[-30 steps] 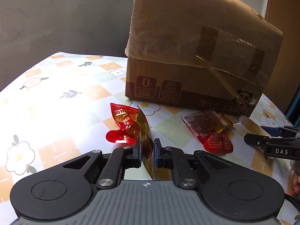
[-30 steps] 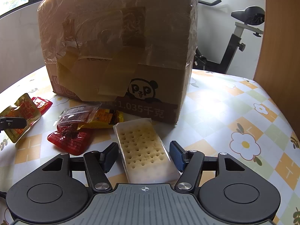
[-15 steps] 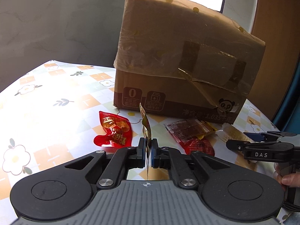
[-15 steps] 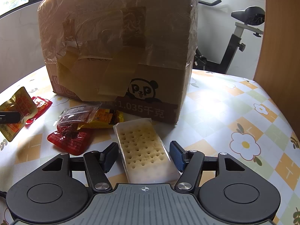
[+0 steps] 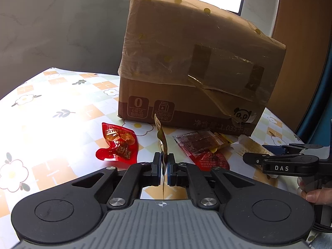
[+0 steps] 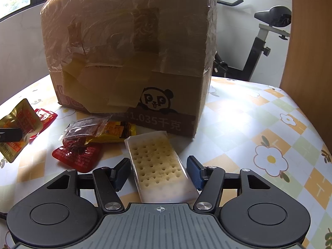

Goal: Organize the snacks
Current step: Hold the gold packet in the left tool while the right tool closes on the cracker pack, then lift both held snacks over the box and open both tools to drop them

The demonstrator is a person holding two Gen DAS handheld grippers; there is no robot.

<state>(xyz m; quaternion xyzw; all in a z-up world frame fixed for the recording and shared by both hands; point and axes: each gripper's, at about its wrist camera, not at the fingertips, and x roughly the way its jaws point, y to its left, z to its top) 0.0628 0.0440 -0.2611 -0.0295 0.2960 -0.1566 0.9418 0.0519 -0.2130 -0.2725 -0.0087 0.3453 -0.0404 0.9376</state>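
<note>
Left gripper [image 5: 163, 164] at the bottom middle of the left wrist view, pressed together and pinching a thin gold snack packet [image 5: 161, 140]; packet standing on its edge, sticking up out of the blue pads toward the middle of the frame, lifted off the table [image 5: 51, 108]; same gold snack packet seen flat-on at the far left edge of the right wrist view.

Right gripper [image 6: 158, 171] at the bottom middle of the right wrist view, spread part way and closing in; long pale cracker pack [image 6: 159, 166] lying flat on the table between the two blue pads, running up toward the middle of the frame; small gaps at both sides, so pads not pressing on it yet; also seen at the right side of the left wrist view, with part of a hand [image 5: 317, 195] on its handle at the right edge.

Big brown cardboard box [image 6: 128, 58] wrapped in tape, filling the upper middle of both views, standing on the flowered table.

Left of the cracker pack, a small heap: clear pack with dark bits [image 6: 87, 127] on top of a yellow pack [image 6: 116, 131] and a red pack [image 6: 77, 155]; one more red snack packet [image 5: 118, 145] flat on the table, left of middle in the left wrist view.

Exercise bike [image 6: 265, 41] in the upper right of the right wrist view, behind the table.
</note>
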